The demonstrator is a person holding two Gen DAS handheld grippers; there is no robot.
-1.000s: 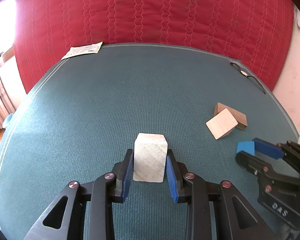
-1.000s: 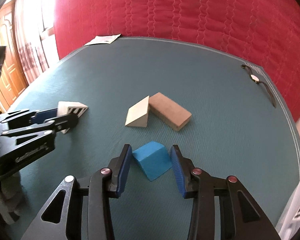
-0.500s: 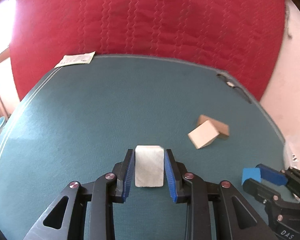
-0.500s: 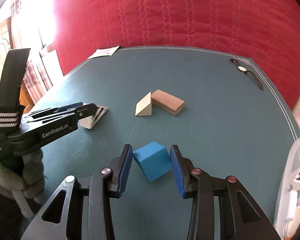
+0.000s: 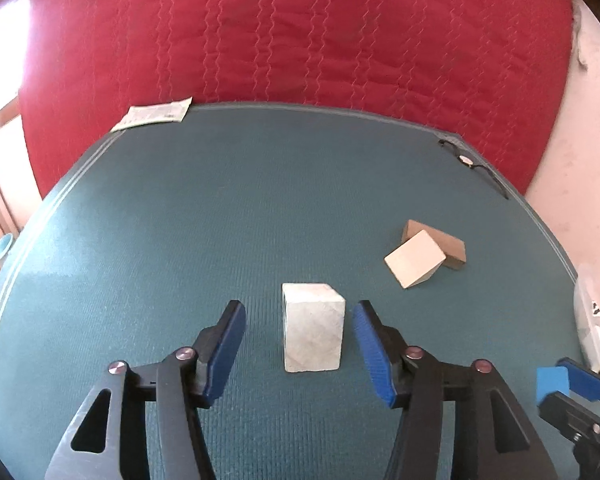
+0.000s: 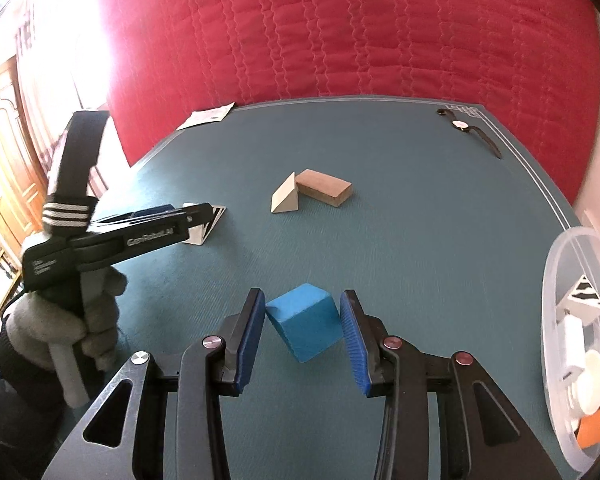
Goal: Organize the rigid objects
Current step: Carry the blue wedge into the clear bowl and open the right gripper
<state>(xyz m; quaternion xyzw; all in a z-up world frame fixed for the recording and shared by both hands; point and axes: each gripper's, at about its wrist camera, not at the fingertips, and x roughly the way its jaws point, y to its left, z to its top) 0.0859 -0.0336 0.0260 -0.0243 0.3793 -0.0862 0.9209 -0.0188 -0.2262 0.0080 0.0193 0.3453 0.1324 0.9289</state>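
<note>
Right claw (image 6: 303, 326), nearest the lens: both blue pads clenched on a blue block (image 6: 303, 321), tilted on edge between them above the green table (image 6: 420, 240). Left claw (image 5: 299, 346): jaws spread, released, straddling without touching a pale wooden block (image 5: 313, 328) that stands upright on the table. Both blocks look rigid and probably light; their flat parallel side faces offer the surest hold, though the smooth faces may slip. Farther off, a cream wedge (image 6: 285, 199) leans against a brown block (image 6: 325, 187). At right, a clear plastic tub (image 6: 556, 280) holds sorted pieces. At the far edge lies a wristwatch (image 6: 460, 125).
</note>
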